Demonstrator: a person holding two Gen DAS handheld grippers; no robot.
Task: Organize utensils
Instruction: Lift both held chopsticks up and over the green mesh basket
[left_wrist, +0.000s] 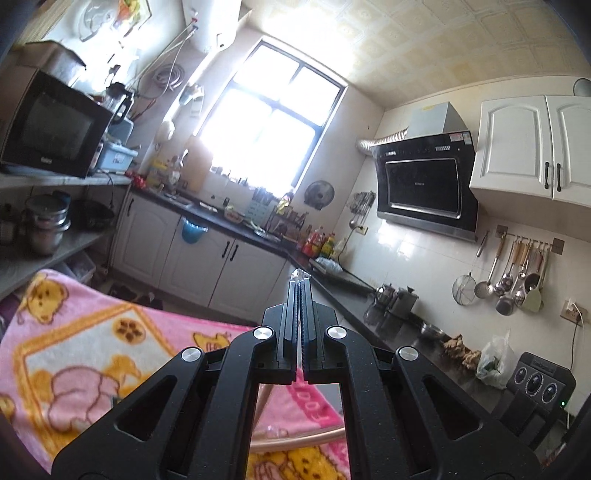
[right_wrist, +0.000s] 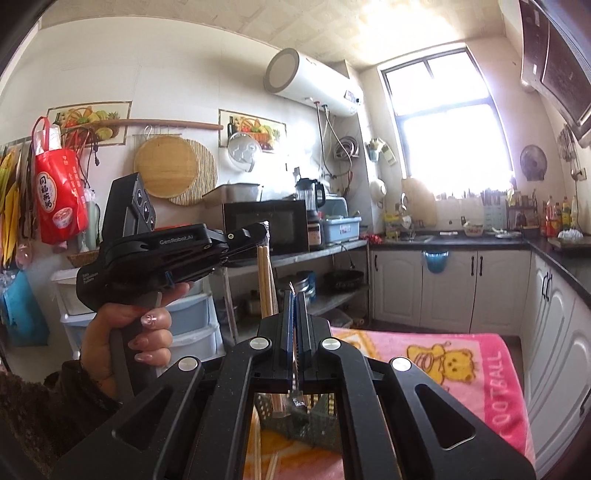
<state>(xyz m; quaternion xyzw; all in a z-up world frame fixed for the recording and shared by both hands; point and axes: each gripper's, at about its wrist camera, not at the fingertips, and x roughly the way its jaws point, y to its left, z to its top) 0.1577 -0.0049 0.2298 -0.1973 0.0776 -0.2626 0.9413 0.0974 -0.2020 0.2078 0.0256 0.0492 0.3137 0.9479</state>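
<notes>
Pink cartoon towel (right_wrist: 461, 369) covers the lower frame, a green basket (right_wrist: 314, 417) on it, while the left gripper (right_wrist: 255, 230) at middle left pinches wooden chopsticks (right_wrist: 266, 284) and the right gripper's (right_wrist: 294, 299) fingers press on a thin utensil (right_wrist: 295, 354).

Right gripper (right_wrist: 294, 295) fingers closed on a thin metal utensil (right_wrist: 295, 363), above a dark slotted basket (right_wrist: 314, 417) on the pink towel (right_wrist: 461, 354). Left gripper (right_wrist: 258, 230), held by the left hand (right_wrist: 125, 343), grips wooden chopsticks (right_wrist: 266, 284) hanging down.
</notes>
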